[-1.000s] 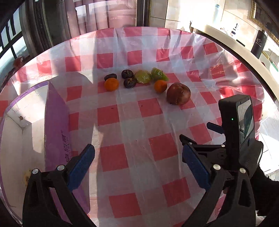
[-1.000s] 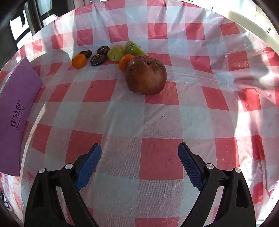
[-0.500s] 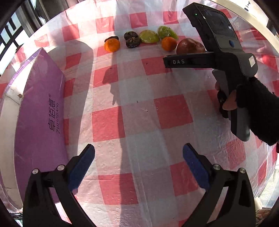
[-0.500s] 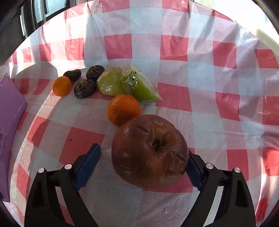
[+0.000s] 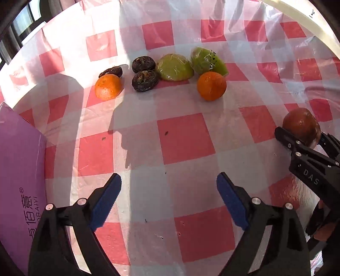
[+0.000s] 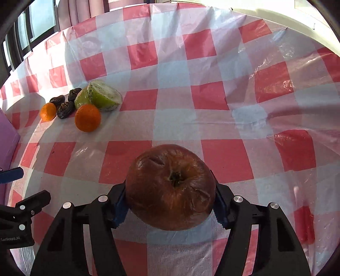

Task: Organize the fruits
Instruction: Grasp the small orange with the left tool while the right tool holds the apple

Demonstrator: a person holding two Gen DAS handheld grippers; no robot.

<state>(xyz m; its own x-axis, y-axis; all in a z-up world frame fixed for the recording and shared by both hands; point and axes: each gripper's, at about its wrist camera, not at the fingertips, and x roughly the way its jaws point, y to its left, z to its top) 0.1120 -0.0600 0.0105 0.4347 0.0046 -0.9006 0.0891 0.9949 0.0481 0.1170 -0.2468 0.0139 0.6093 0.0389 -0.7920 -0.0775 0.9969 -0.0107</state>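
Note:
My right gripper (image 6: pixel 171 203) is shut on a large wrinkled brown apple (image 6: pixel 171 186), and it also shows at the right edge of the left wrist view (image 5: pixel 301 126). My left gripper (image 5: pixel 169 199) is open and empty above the checked cloth. Farther back lie two oranges (image 5: pixel 108 86) (image 5: pixel 211 85), three dark dried fruits (image 5: pixel 145 80), and two green wrapped fruit pieces (image 5: pixel 174 67) (image 5: pixel 207 60). The same group sits at the left in the right wrist view (image 6: pixel 88 117).
A purple box (image 5: pixel 20 169) stands at the left edge of the table. The red-and-white checked cloth (image 5: pixel 184 138) covers the round table, whose white rim (image 5: pixel 297 19) curves at the back right.
My right gripper closed on the brown apple and carried it to the right, away from the other fruit. My left gripper moved closer to the fruit group.

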